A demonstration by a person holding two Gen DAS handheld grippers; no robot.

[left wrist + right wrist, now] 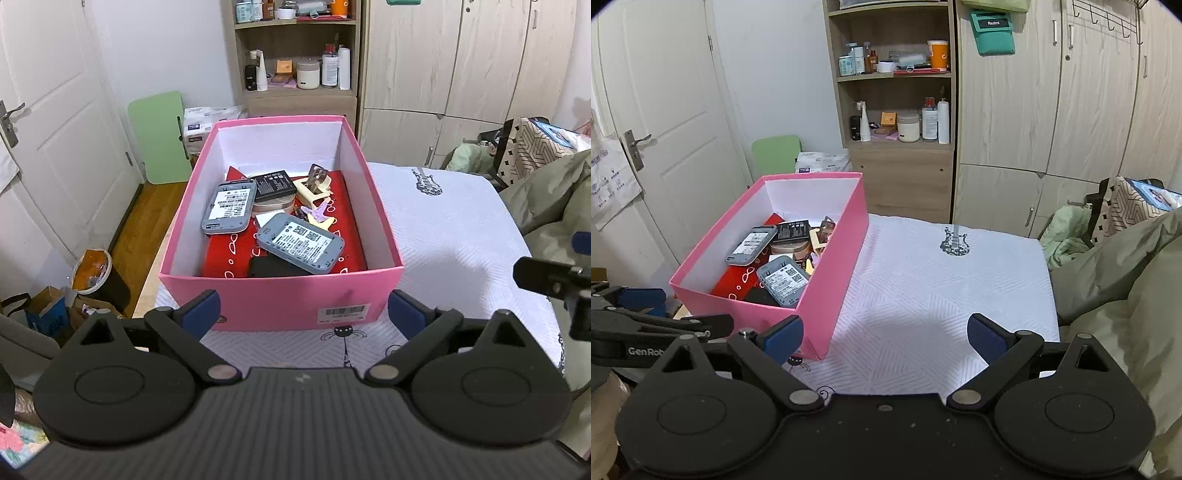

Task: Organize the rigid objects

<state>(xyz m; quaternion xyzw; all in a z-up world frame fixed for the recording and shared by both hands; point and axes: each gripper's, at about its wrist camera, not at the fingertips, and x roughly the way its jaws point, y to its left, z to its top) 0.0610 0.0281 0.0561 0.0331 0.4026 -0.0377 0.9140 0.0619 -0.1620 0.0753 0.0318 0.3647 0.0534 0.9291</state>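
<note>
A pink box (280,295) (831,280) stands on a white patterned cloth (454,236) (942,288). Inside it lie two grey devices with labels (228,208) (300,243), a black battery (275,183), a red item with white rings (229,254), a cream clip (314,190) and small plastic pieces. My left gripper (303,314) is open just in front of the box's near wall, holding nothing. Over the bare cloth to the right of the box, my right gripper (885,338) is open and empty. Each gripper shows at the edge of the other's view.
A wooden shelf unit (897,110) with bottles and jars stands behind the box, next to tall wardrobe doors (1052,110). A white door (665,129) is at left, with a green board (162,136) leaning nearby. Olive bedding (1126,277) is piled at right. Bags and a bin (92,280) sit on the floor at left.
</note>
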